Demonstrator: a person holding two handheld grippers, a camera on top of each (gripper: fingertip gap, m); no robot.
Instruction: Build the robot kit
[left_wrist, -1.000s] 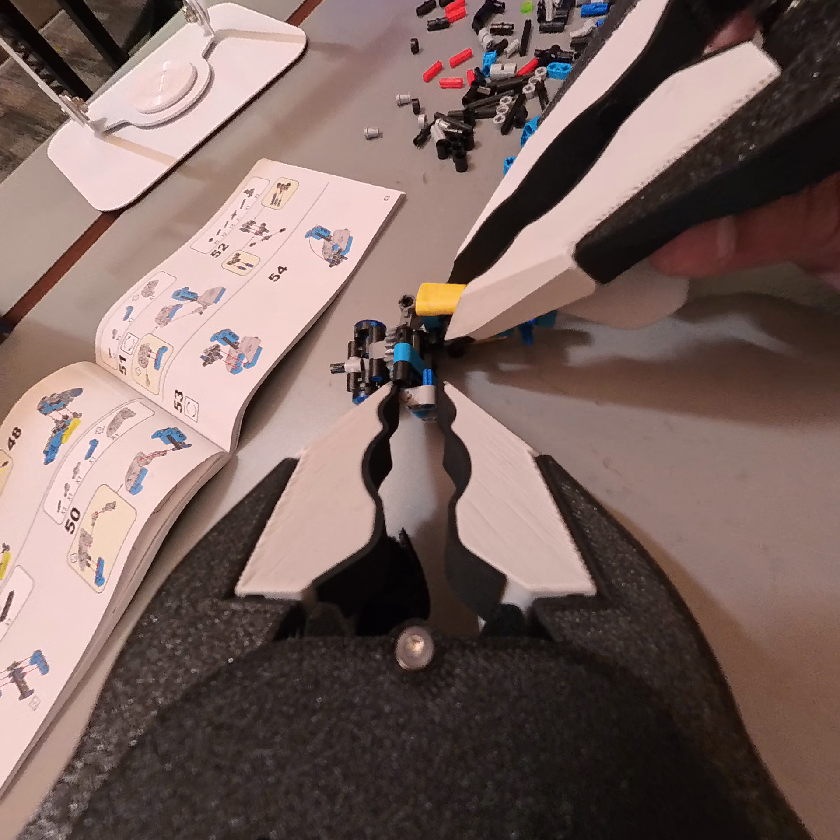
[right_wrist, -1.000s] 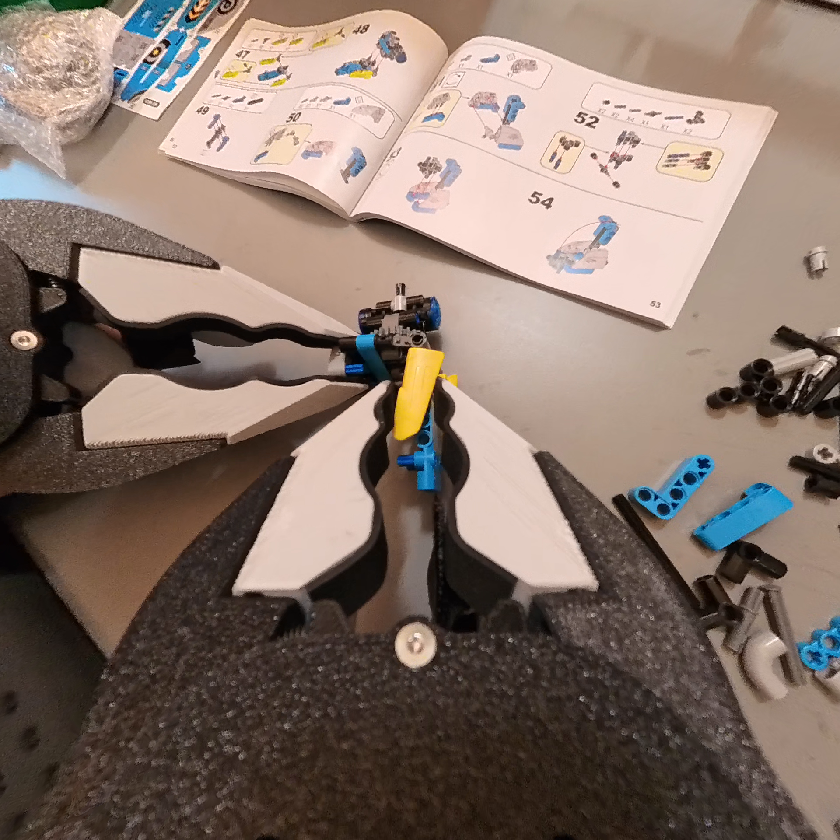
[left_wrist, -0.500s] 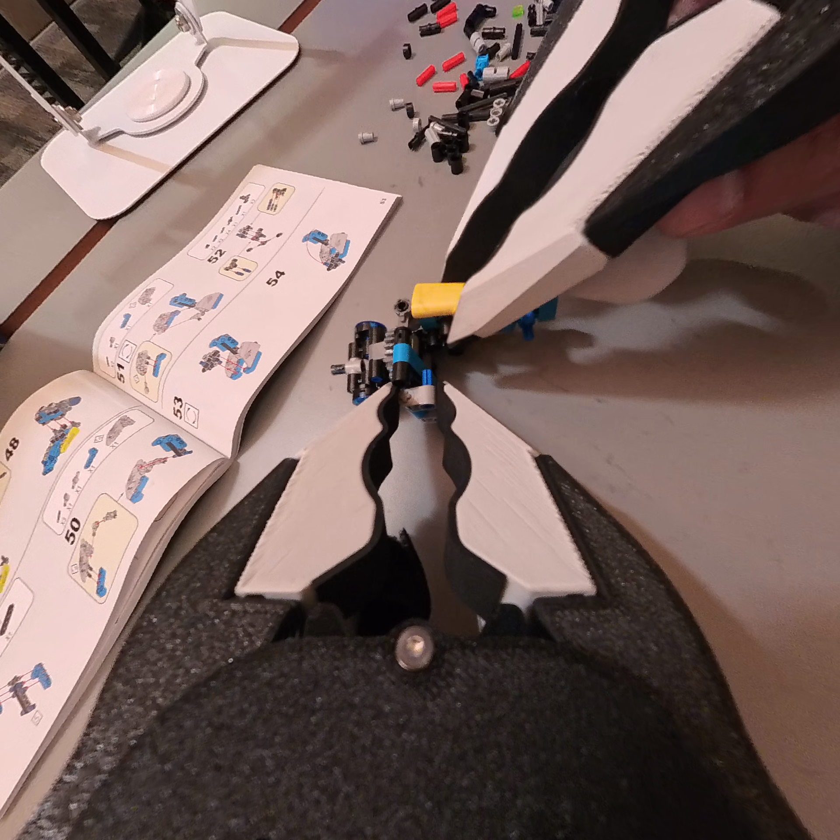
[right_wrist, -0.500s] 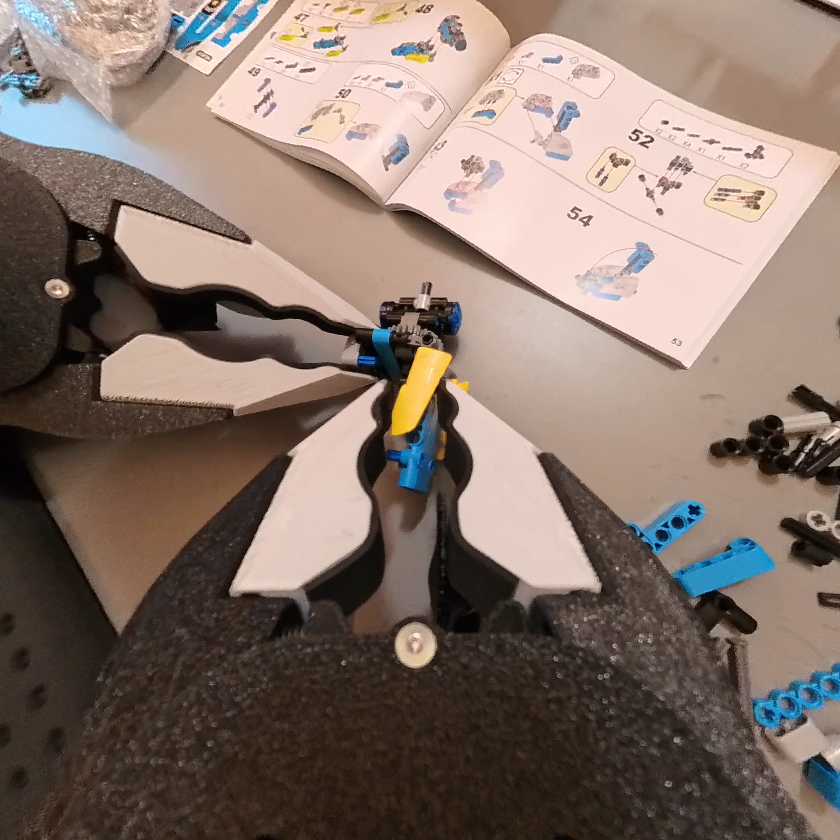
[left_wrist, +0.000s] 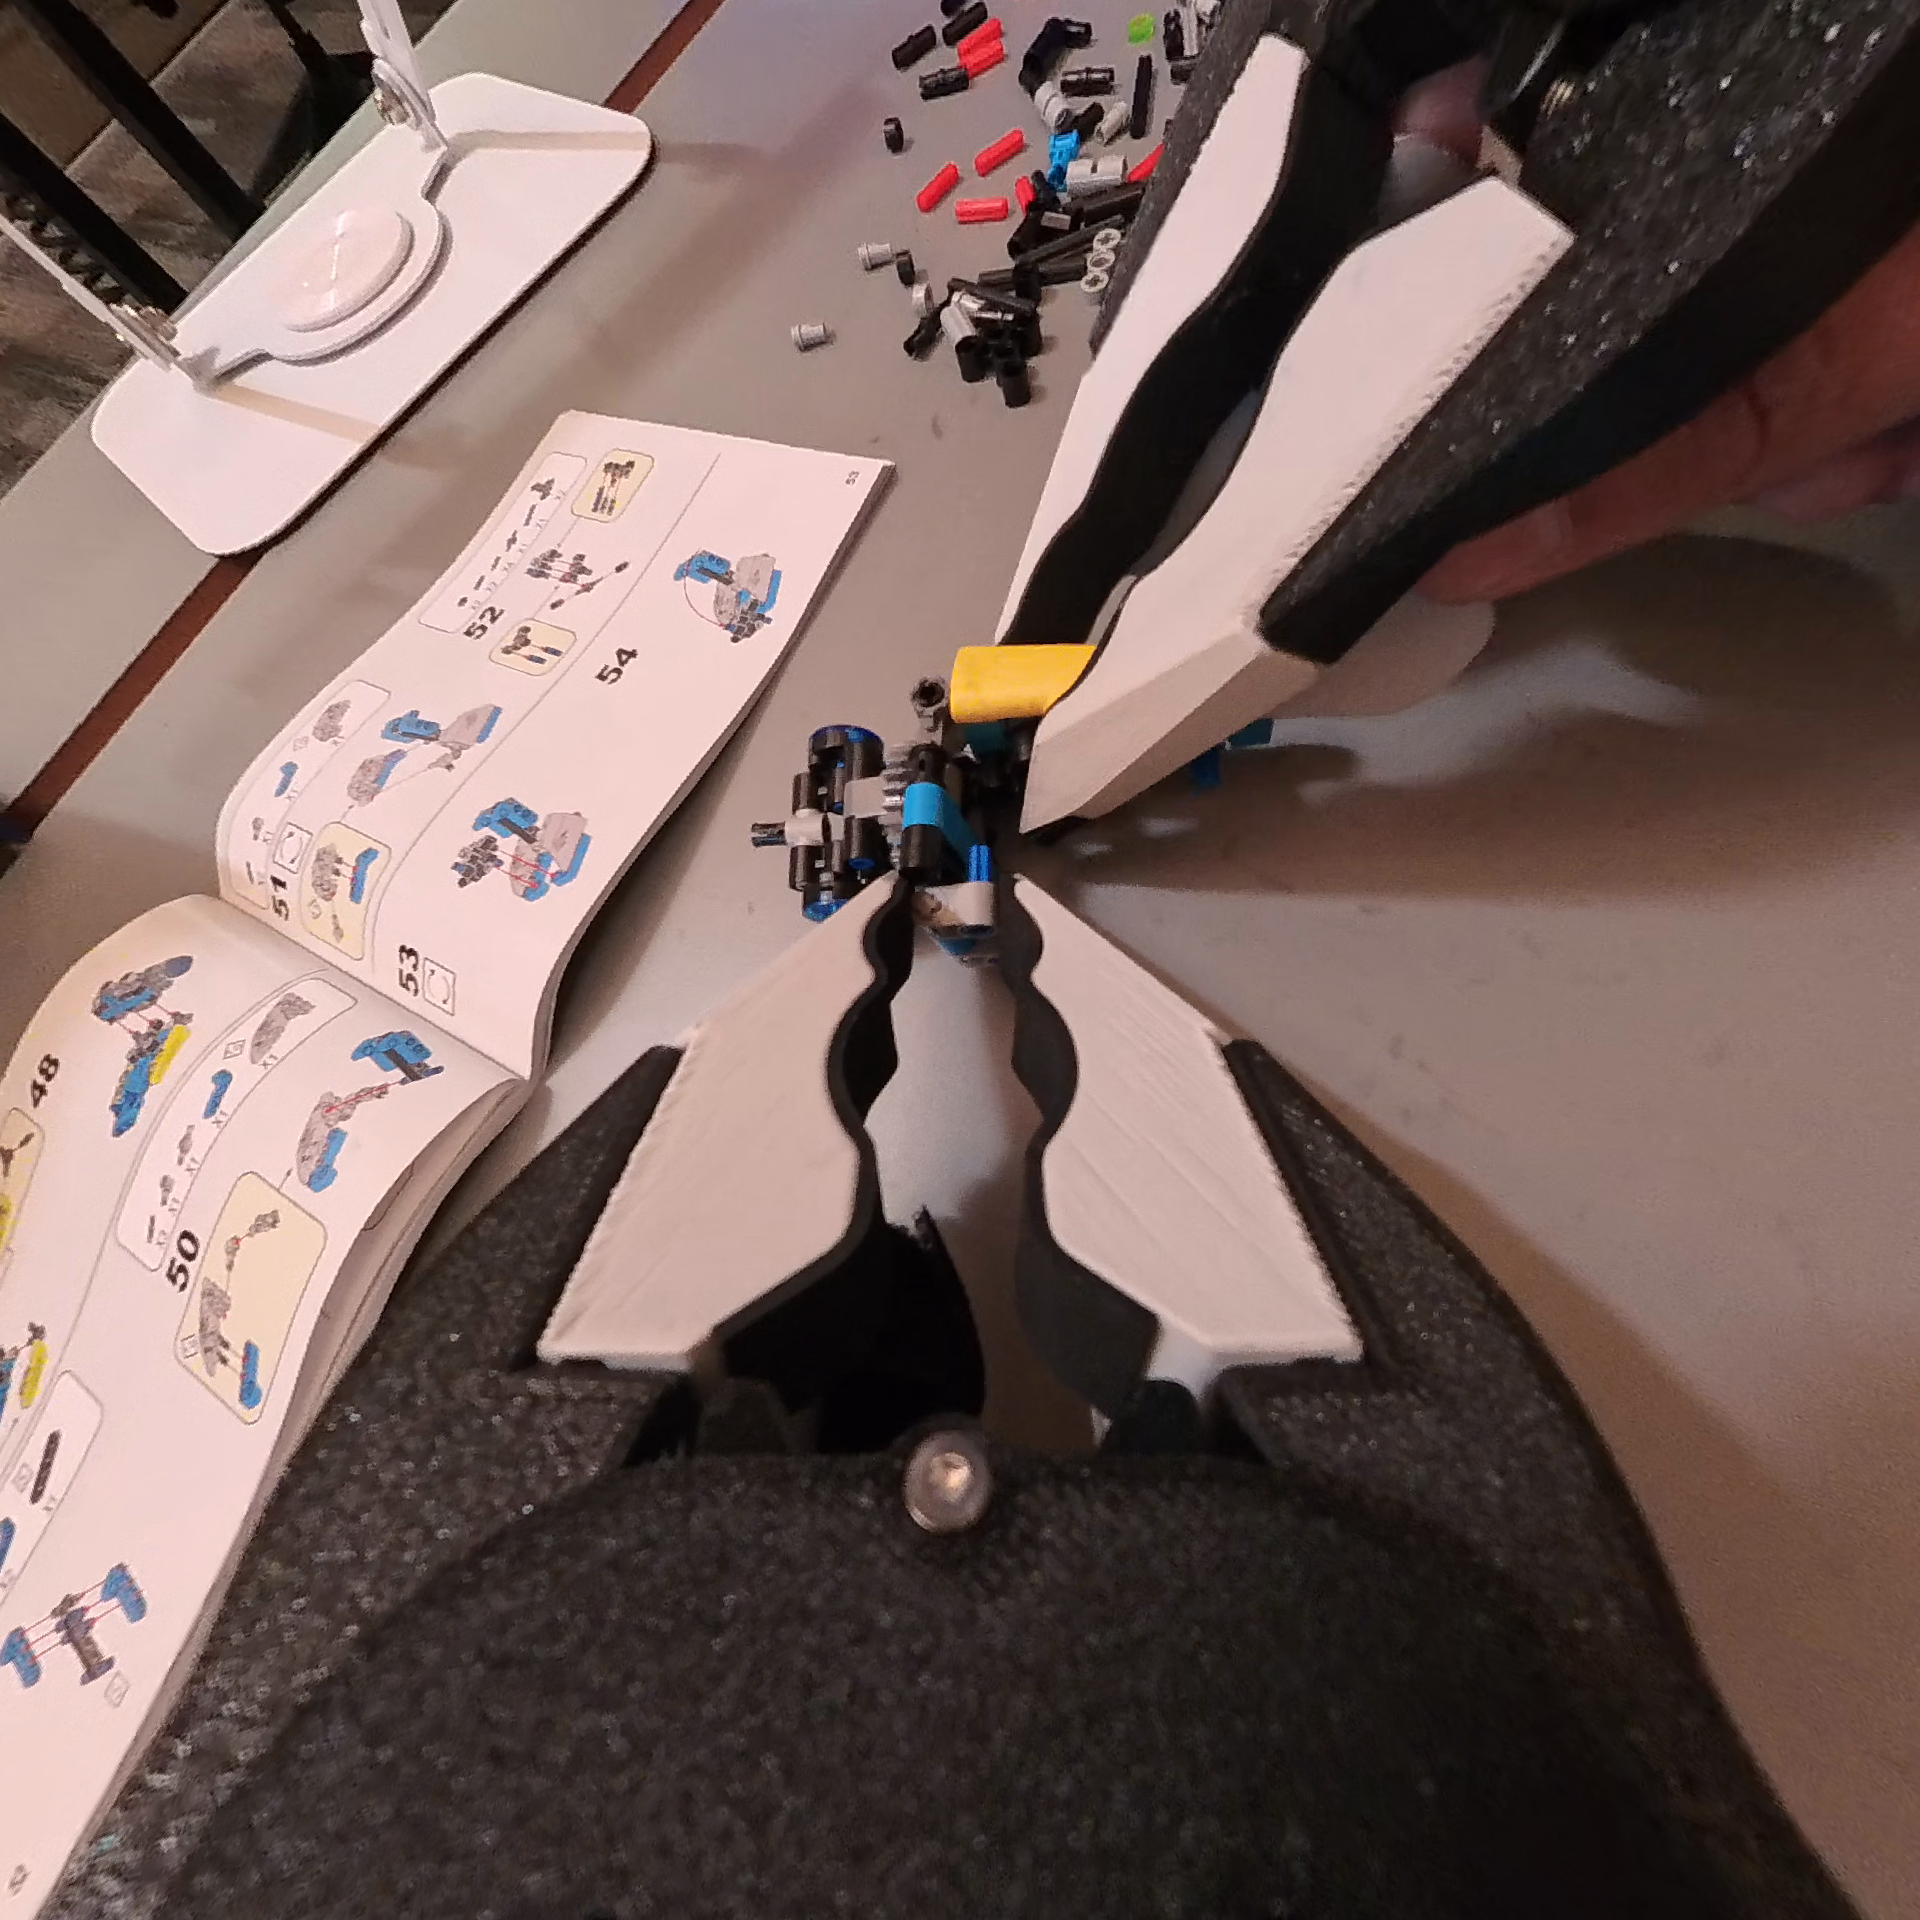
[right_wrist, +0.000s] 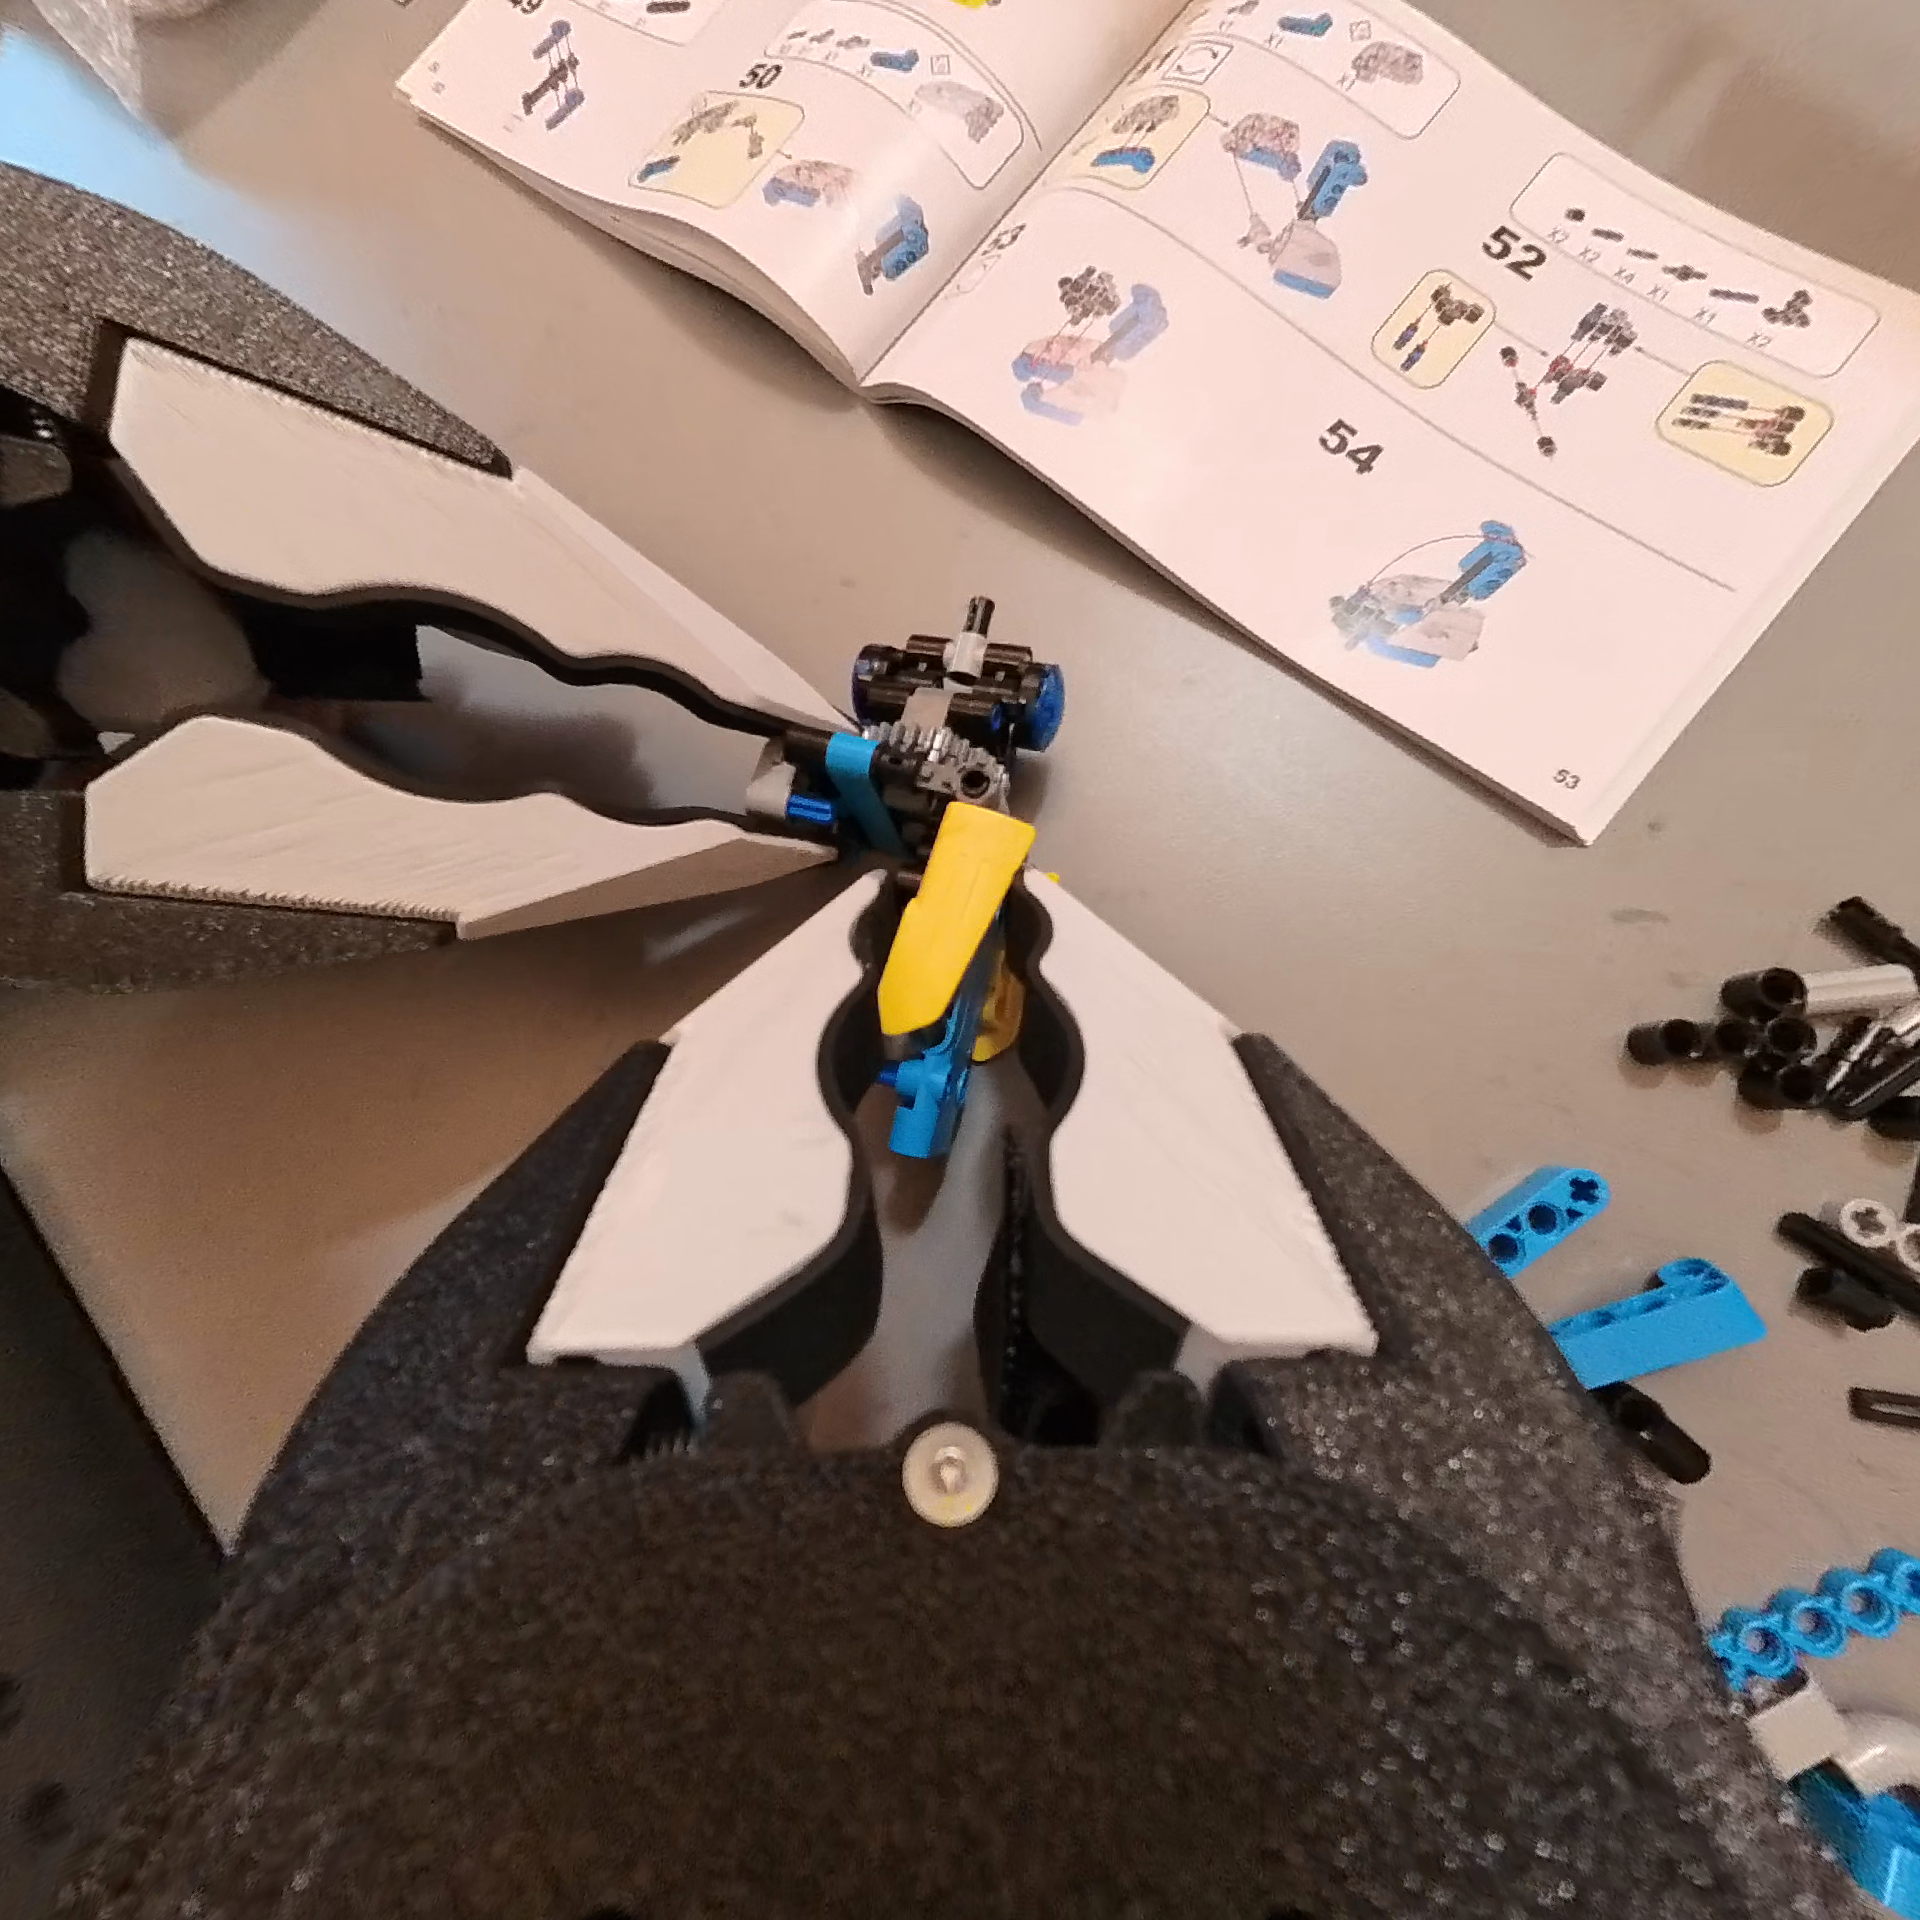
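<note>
Left hand-held gripper (left_wrist: 954, 902): fingertips clamped on the grey-and-blue end of a small brick model (left_wrist: 883, 805), above the desk (left_wrist: 1455, 1039). Right hand-held gripper (right_wrist: 951, 914): closed on the model's yellow-and-blue end (right_wrist: 951, 914). Open booklet (left_wrist: 436, 790) lies just beside. Loose bricks (left_wrist: 1018, 239) scattered beyond; white stand base (left_wrist: 343, 312) at far corner.

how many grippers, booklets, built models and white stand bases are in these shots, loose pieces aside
grippers: 2 (left gripper, right gripper)
instruction booklet, lying open: 1
brick model, pinched by both grippers: 1
white stand base: 1
total: 5
</note>
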